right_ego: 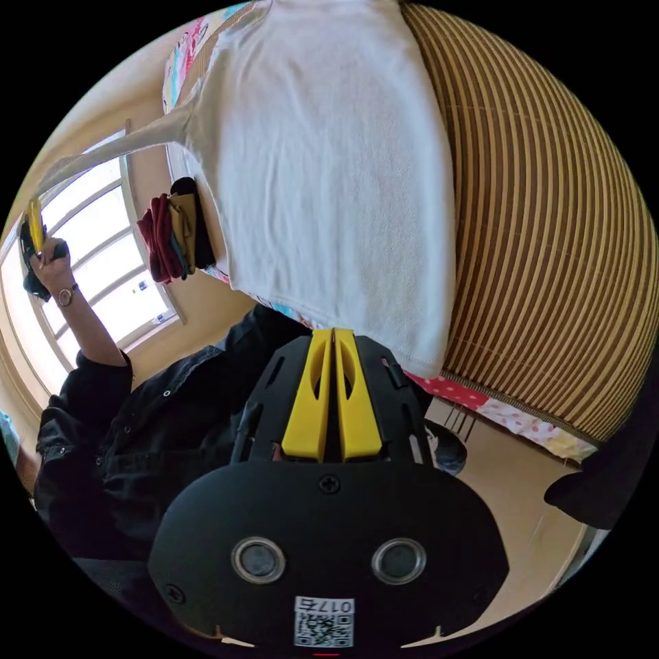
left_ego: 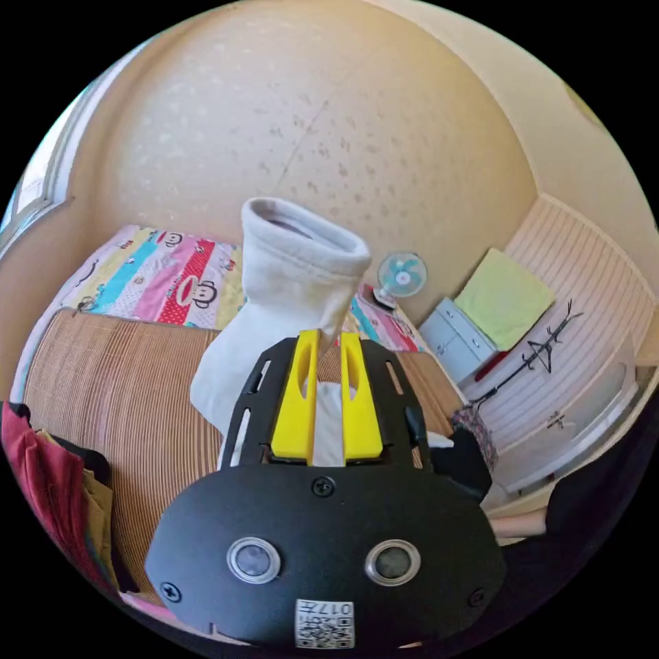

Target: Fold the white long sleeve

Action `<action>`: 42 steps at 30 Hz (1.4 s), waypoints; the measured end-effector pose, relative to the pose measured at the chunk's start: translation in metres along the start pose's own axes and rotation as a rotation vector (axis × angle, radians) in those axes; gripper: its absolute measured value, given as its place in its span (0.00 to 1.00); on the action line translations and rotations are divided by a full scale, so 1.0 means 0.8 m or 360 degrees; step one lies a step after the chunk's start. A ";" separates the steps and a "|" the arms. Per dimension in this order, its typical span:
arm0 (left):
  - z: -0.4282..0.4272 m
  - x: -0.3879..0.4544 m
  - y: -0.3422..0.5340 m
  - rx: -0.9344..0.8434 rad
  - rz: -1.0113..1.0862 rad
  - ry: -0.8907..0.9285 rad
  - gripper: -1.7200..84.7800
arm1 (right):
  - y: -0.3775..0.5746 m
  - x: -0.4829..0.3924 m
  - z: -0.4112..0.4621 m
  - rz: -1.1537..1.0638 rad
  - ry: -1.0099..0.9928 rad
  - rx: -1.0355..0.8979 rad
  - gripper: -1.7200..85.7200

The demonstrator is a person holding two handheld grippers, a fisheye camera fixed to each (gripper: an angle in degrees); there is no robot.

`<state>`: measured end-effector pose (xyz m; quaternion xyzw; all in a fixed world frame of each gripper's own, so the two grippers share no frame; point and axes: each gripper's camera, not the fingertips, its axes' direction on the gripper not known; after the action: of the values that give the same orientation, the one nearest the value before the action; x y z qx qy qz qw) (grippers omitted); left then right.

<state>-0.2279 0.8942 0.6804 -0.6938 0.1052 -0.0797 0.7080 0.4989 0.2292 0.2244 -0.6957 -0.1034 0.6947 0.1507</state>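
The white long sleeve shirt [right_ego: 322, 158] lies spread on a bamboo mat [right_ego: 549, 226] on the bed. My left gripper [left_ego: 329, 338] is shut on one sleeve [left_ego: 295, 274]; the cuff stands up above the yellow jaws and white cloth shows between them. In the right gripper view that sleeve [right_ego: 117, 147] stretches taut up to the left gripper [right_ego: 33, 223], held high in a hand. My right gripper [right_ego: 333, 331] has its jaws pressed together at the shirt's bottom hem [right_ego: 398, 353], near the mat's front edge.
A pile of red and dark clothes [right_ego: 168, 237] sits at the mat's edge, seen also as the pile [left_ego: 48, 467]. A colourful sheet [left_ego: 165, 274] covers the bed's far part. A small fan [left_ego: 401, 274] and drawers [left_ego: 456, 340] stand by the wall. The person's black shirt [right_ego: 158, 425] is close.
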 end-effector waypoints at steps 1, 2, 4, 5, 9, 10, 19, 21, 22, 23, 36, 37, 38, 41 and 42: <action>0.080 0.032 0.008 -0.0275 0.0097 0.0025 0.10 | 0.001 0.008 -0.001 0.0023 -0.0058 0.0024 0.03; 0.142 0.059 0.029 -0.0428 0.0143 0.0048 0.10 | 0.002 0.012 -0.001 0.0036 -0.0085 0.0031 0.03; 0.197 0.089 0.062 -0.0515 0.0196 0.0139 0.10 | 0.002 0.021 -0.003 0.0059 -0.0150 0.0050 0.03; 0.217 0.100 0.080 -0.0551 0.0202 0.0194 0.10 | 0.001 0.025 -0.006 0.0069 -0.0177 0.0073 0.03; 0.242 0.080 0.123 -0.0627 -0.0001 0.0196 0.10 | -0.017 0.026 -0.024 0.0046 -0.0275 0.0195 0.03; 0.245 0.059 0.134 -0.0646 -0.0097 0.0170 0.10 | -0.022 0.025 -0.027 0.0044 -0.0282 0.0219 0.03; 0.281 -0.126 0.150 -0.0701 -0.0536 -0.0139 0.12 | -0.149 0.021 -0.098 0.0152 -0.0368 0.0819 0.07; 0.306 -0.150 0.153 -0.0839 -0.0534 -0.0308 0.11 | -0.143 0.042 -0.111 0.0262 -0.0468 0.1033 0.07; 0.311 -0.165 0.156 -0.0856 -0.0560 -0.0440 0.09 | -0.139 0.048 -0.116 0.0302 -0.0465 0.1094 0.07; 0.306 -0.179 0.159 -0.0796 -0.0620 -0.0460 0.05 | -0.129 0.057 -0.125 0.0393 -0.0406 0.1184 0.07; 0.278 -0.115 0.207 -0.0808 -0.0570 -0.0174 0.10 | -0.217 0.014 -0.146 0.0071 0.1045 0.0692 0.16; 0.280 -0.109 0.214 -0.0826 -0.0566 -0.0145 0.10 | -0.243 0.013 -0.129 0.0002 0.0998 0.0487 0.15; 0.283 -0.105 0.219 -0.0841 -0.0573 -0.0122 0.10 | -0.254 0.012 -0.122 0.0010 0.1004 0.0399 0.15; 0.280 -0.102 0.219 -0.0806 -0.0608 -0.0020 0.10 | -0.256 -0.043 -0.141 -0.0205 0.0858 0.0466 0.07; 0.278 -0.102 0.216 -0.0782 -0.0606 0.0013 0.10 | -0.245 -0.071 -0.163 -0.0350 0.0599 0.0539 0.06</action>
<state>-0.2544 1.1346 0.5140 -0.8510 -0.0078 -0.1859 0.4910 0.6410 0.3839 0.3453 -0.7620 -0.0309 0.5401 0.3560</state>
